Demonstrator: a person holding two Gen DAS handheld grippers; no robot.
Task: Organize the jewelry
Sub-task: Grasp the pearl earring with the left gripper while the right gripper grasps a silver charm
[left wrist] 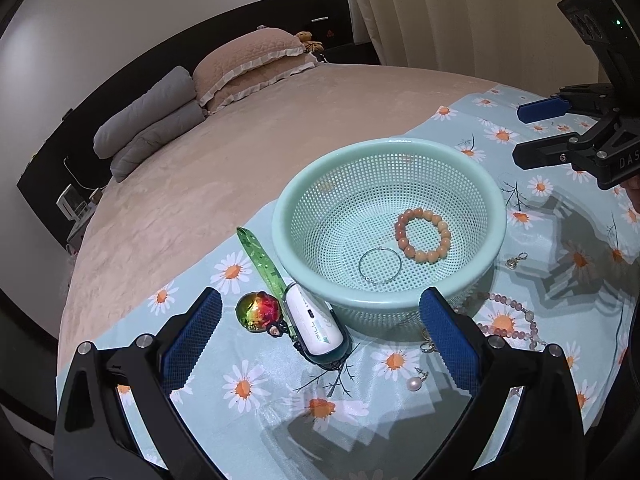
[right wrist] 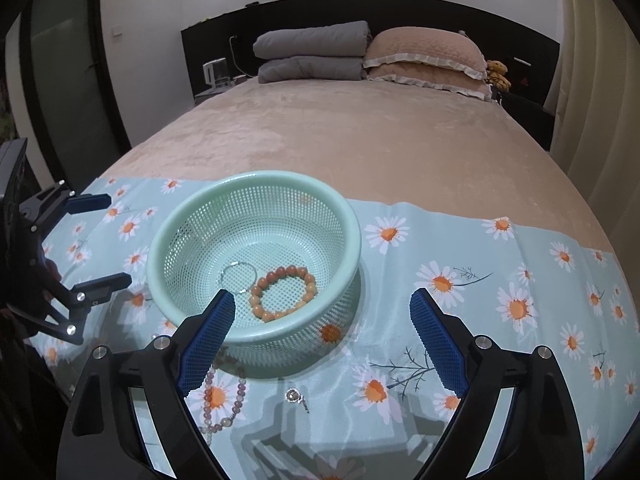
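A mint mesh basket (left wrist: 496,204) (right wrist: 356,236) sits on the daisy cloth and holds an orange bead bracelet (left wrist: 423,235) (right wrist: 285,293) and a thin silver bangle (left wrist: 379,266) (right wrist: 239,276). On the cloth lie a pink bead necklace (left wrist: 516,316) (right wrist: 224,400), a pearl earring (left wrist: 415,383), a small silver earring (left wrist: 514,261) (right wrist: 295,397) and a gold ring piece (left wrist: 427,345). My left gripper (left wrist: 320,320) is open and empty, near the basket's front. My right gripper (right wrist: 320,320) is open and empty over the basket's near rim; it also shows in the left wrist view (left wrist: 524,134).
A white case (left wrist: 316,326) on a green lanyard (left wrist: 260,260) and an iridescent charm (left wrist: 258,311) lie left of the basket. The daisy cloth (right wrist: 480,320) covers the foot of a beige bed (right wrist: 340,132) with pillows at the headboard.
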